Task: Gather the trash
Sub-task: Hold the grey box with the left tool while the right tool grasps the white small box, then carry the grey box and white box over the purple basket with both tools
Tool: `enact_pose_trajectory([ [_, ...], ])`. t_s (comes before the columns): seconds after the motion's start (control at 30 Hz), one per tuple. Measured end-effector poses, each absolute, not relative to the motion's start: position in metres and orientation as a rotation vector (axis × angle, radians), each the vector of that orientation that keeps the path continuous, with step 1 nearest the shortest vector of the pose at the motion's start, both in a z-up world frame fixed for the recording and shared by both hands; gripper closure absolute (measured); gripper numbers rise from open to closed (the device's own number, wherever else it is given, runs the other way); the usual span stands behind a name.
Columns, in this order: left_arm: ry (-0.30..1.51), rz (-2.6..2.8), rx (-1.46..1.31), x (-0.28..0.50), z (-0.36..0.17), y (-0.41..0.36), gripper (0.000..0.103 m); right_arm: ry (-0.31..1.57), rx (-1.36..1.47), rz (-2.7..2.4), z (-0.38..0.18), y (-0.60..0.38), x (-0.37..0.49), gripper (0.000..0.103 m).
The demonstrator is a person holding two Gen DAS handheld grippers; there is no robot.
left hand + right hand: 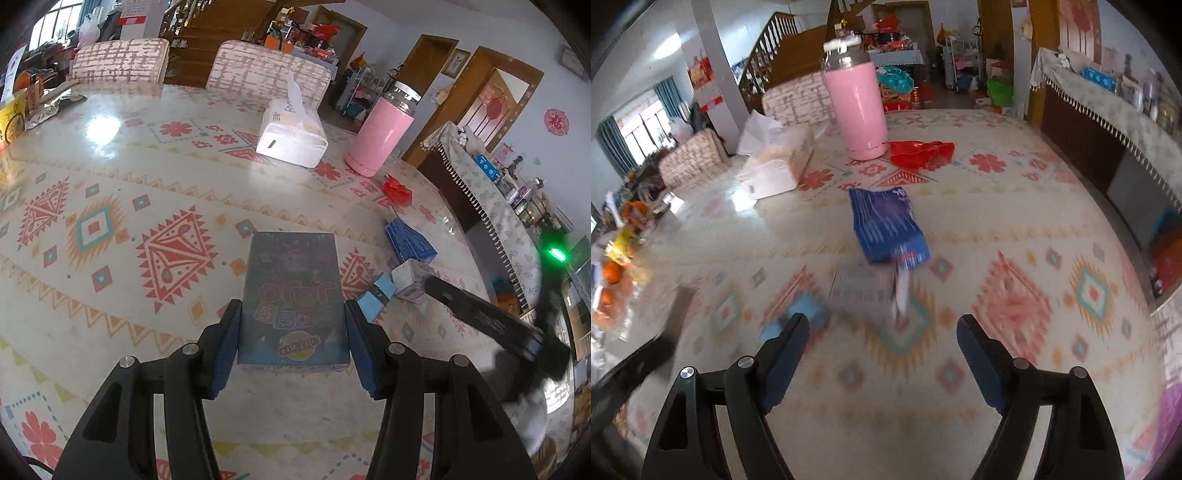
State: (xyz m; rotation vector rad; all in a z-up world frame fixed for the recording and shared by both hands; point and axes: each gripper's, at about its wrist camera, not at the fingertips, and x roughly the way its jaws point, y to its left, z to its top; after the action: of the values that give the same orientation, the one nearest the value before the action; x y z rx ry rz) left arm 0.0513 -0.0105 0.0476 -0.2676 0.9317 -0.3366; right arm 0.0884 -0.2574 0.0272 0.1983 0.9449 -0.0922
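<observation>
Left fingers (pixel 291 332) clamp dark box (pixel 293 291) | long axis pointing away | right fingers (pixel 882 332) spread, empty

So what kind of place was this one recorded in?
Most likely a lived-in home, at a dining table with a patterned cloth. Upholstered chairs stand at its far side, a wooden staircase rises behind, and a tissue pack sits on top.

A glossy tabletop (pixel 110 266) covered in a cream cloth with red, orange and teal geometric motifs carries scattered items. A white tissue pack (pixel 291 134) and a pink flask (pixel 380 136) stand toward the far edge. A crumpled red wrapper (pixel 397 190) lies just beside the flask, near the right edge. Closer in lie a blue packet (pixel 408 240), a small white carton (pixel 410 280) and a light-blue scrap (pixel 376 297).
</observation>
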Motion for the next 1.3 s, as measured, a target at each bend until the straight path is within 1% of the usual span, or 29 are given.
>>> enact_pose_trajectory([
  [0.17,0.939,-0.340,-0.264,0.051,0.046,-0.013,0.049,0.982,0.219,-0.114,0.006,-0.258,0.109,0.017],
  [0.2,0.939,-0.340,-0.264,0.051,0.046,-0.013,0.049,0.982,0.214,-0.108,0.005,-0.258,0.109,0.023],
  [0.23,0.939,-0.339,-0.263,0.051,0.046,-0.013,0.049,0.981,0.206,-0.101,0.005,-0.257,0.108,0.049],
  [0.3,0.939,-0.341,-0.261,0.051,0.046,-0.013,0.049,0.971,0.190,-0.105,0.009,-0.256,0.102,0.051],
  [0.5,0.939,-0.355,-0.228,0.048,0.045,-0.022,0.049,0.926,0.180,-0.081,0.030,-0.257,0.062,0.051],
  [0.73,0.912,-0.433,-0.202,0.036,0.048,-0.039,0.049,0.901,0.176,-0.080,0.045,-0.270,-0.027,0.051],
  [0.97,0.889,-0.476,-0.165,0.024,0.051,-0.056,0.049,0.854,0.262,-0.157,0.057,-0.314,-0.139,0.051],
  [1.3,0.876,-0.568,-0.067,-0.016,0.062,-0.103,0.049,0.748,0.341,-0.254,0.072,-0.364,-0.241,0.051],
])
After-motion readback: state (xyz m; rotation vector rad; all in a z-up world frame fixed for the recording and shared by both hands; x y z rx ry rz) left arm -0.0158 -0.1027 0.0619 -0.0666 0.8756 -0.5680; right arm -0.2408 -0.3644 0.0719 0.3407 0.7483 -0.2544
